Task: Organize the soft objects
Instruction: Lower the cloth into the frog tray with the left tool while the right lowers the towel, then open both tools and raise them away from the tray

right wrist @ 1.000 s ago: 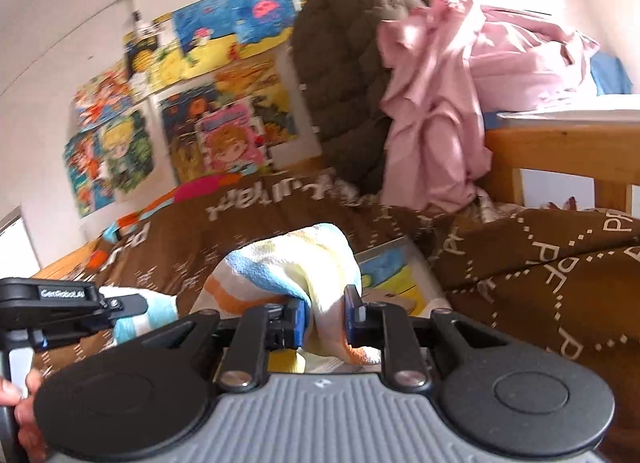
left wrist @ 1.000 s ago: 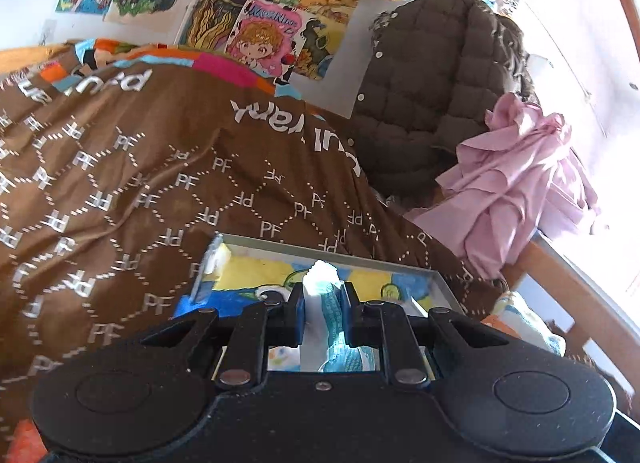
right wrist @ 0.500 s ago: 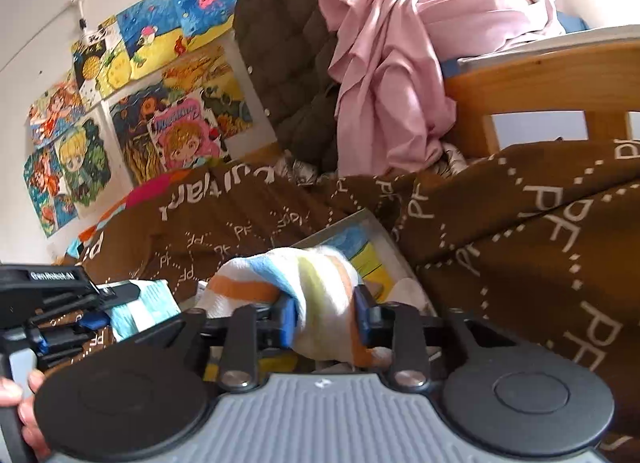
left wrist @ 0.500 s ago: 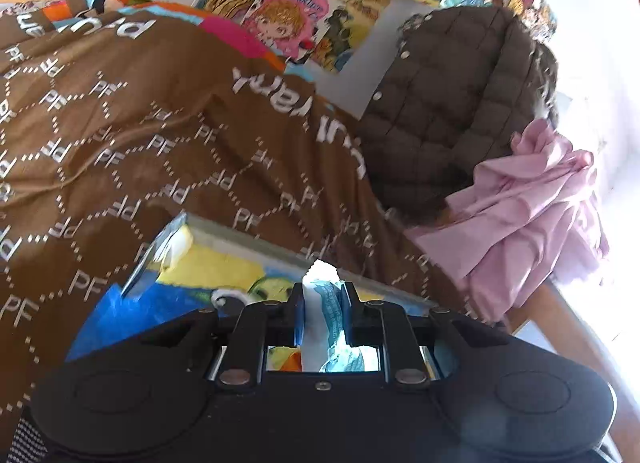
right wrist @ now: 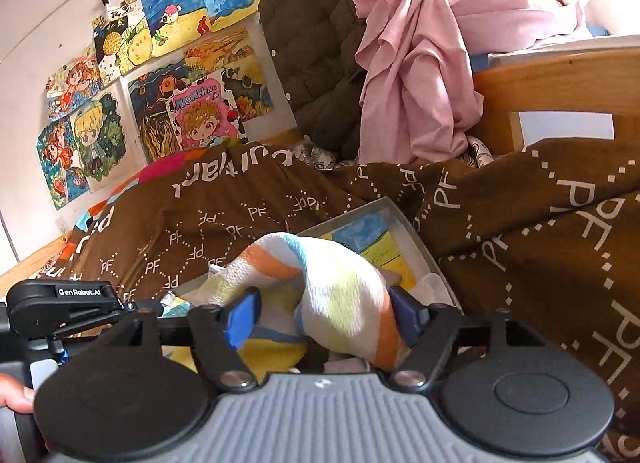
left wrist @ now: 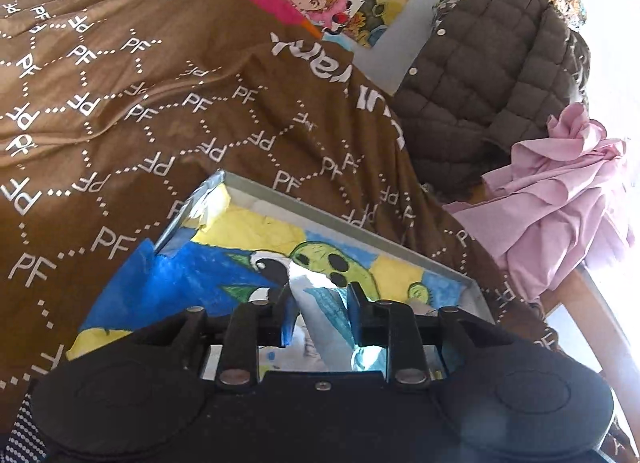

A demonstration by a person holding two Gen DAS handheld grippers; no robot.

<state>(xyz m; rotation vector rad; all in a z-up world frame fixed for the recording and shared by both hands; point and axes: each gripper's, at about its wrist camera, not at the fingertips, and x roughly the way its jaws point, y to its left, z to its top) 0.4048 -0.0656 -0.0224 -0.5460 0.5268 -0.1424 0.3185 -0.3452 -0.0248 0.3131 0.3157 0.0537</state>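
A brown bedspread printed with white "PF" letters [left wrist: 152, 111] covers the bed. On it lies a shallow grey box lined with a blue and yellow drawing [left wrist: 352, 223], near the grippers. At the far right hang a dark quilted jacket [left wrist: 488, 75] and a pink crumpled cloth [left wrist: 560, 199]. The right gripper [right wrist: 324, 311] stands wide, a striped orange, yellow and blue towel [right wrist: 340, 291] draped between its fingers over the box. The left gripper [left wrist: 318, 303] is partly parted around a white and blue cloth [left wrist: 320, 303].
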